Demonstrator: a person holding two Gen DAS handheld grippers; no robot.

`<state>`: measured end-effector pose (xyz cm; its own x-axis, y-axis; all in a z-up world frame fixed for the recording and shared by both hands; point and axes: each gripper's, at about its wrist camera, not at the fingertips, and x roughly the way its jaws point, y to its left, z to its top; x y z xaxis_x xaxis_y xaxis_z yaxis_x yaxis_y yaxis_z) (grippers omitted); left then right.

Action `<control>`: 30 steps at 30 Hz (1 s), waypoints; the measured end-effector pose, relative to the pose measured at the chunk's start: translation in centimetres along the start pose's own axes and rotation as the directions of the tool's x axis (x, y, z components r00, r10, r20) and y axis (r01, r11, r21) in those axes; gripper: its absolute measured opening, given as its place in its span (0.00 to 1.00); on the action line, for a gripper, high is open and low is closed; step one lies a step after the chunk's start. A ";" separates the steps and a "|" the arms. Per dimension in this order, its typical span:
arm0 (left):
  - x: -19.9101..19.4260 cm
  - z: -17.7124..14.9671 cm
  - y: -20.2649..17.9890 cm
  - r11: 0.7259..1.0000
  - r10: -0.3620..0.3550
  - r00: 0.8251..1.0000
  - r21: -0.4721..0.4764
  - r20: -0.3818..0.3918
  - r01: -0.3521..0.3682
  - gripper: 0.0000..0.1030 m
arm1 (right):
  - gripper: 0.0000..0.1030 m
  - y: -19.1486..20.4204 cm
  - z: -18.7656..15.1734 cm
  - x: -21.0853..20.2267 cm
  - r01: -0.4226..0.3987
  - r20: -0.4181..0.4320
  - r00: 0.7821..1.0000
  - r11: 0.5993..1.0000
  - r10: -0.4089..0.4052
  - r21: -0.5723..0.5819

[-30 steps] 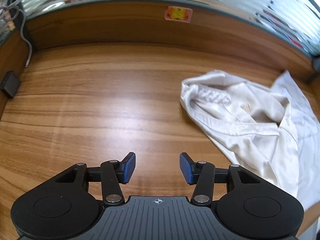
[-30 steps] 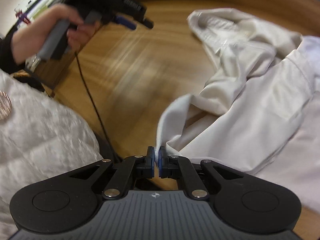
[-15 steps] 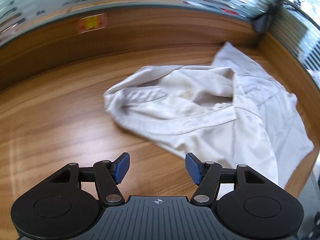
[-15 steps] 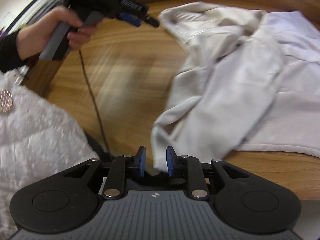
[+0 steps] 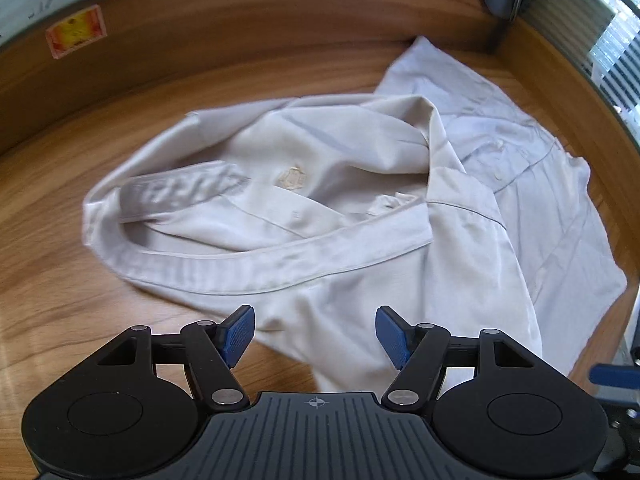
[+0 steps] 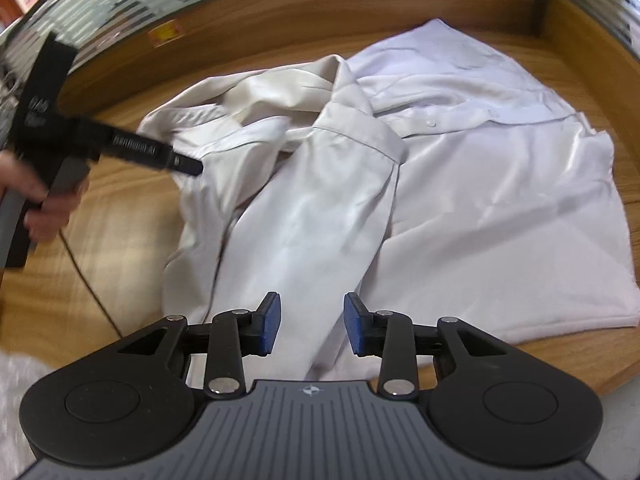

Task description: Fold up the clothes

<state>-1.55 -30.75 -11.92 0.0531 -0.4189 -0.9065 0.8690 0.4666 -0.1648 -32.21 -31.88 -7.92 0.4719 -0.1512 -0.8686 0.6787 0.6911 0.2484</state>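
While both grippers hang over the near edge of the wooden table (image 5: 72, 264), neither is holding anything. Left gripper (image 5: 315, 335): blue pads spread wide, cloth visible in the gap below but not pinched. Right gripper (image 6: 312, 327): pads apart too, narrower gap, a sleeve (image 6: 304, 240) running between and under them, no contact I can confirm.

White shirt (image 5: 360, 208) lies crumpled, spread from table centre out to 3 o'clock in the left wrist view. Collar band (image 5: 256, 264) runs roughly 9 to 3 across the frame; hem end points off toward 1–2 o'clock, at the corner of the raised wood rim (image 5: 224, 36). In the right wrist view the sleeve's long axis goes 12-to-6, cuff end nearest the camera; body panel fans to 3 o'clock. Left hand (image 6: 48, 208) at 9 o'clock, blurred. Orange sticker (image 5: 76, 36) on the rim at 10–11 o'clock.
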 end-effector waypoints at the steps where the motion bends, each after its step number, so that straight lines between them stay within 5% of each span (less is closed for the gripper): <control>1: 0.4 0.1 -0.4 1.000 0.001 1.000 -0.001 -0.005 -0.001 0.67 | 0.39 -0.1 0.3 0.4 0.006 0.001 1.000 1.000 -0.006 -0.002; 6: 2.2 0.2 -1.4 1.000 0.015 1.000 -0.014 -0.026 -0.015 0.64 | 0.42 -0.9 2.6 3.2 0.038 -0.015 0.999 0.999 -0.038 -0.023; 13: 2.6 -0.3 -0.8 0.995 0.064 0.998 -0.079 -0.025 -0.066 0.10 | 0.47 -1.5 5.3 6.3 0.064 -0.027 0.997 0.995 -0.066 -0.076; 21: -2.4 -3.0 4.5 0.942 0.162 0.986 -0.301 0.029 -0.146 0.08 | 0.51 -2.4 7.6 8.7 0.084 -0.023 0.996 0.994 -0.085 -0.077; 30: -6.5 -9.1 9.2 0.866 0.241 0.970 -0.444 -0.035 -0.231 0.08 | 0.47 -3.2 9.6 11.9 0.100 -0.030 0.994 0.993 -0.102 -0.058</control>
<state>1.66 -16.65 -11.05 0.2435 -0.2670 -0.9324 0.5220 0.8464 -0.1061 -23.42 -42.67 -14.92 0.3836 -0.1995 -0.9017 0.6888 0.7122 0.1354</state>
